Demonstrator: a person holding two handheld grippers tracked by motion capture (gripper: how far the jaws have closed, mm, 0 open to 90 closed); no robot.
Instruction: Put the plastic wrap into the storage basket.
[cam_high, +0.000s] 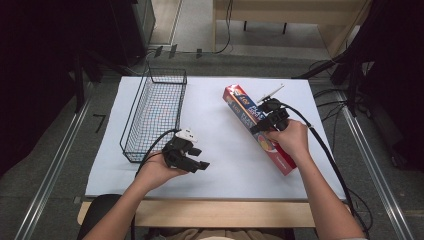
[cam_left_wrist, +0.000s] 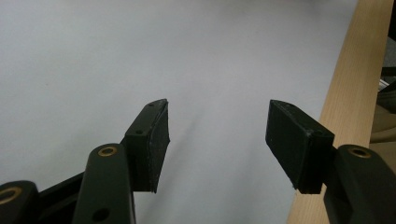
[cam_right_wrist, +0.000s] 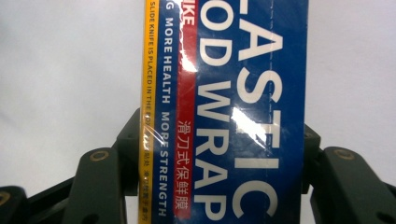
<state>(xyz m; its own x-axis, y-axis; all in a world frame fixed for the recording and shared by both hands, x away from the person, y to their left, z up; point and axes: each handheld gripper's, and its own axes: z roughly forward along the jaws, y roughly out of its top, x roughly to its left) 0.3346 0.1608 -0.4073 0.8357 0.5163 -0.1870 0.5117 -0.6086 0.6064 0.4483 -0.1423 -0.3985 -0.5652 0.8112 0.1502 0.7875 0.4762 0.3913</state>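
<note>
Looking down from the high view, the right gripper (cam_high: 263, 123) is clamping the plastic wrap box (cam_high: 257, 128) across its width near the middle, on the right of the white surface (cam_high: 220, 150); the wire basket (cam_high: 155, 112) is standing well apart to the left. Lifting it level would probably stop the long ends tipping. In the left gripper view, the left gripper (cam_left_wrist: 217, 140) is hanging with jaws apart and holding nothing. In the right gripper view, both jaws are pressing the box's (cam_right_wrist: 224, 112) sides squarely, so the grip is looking centred.
</note>
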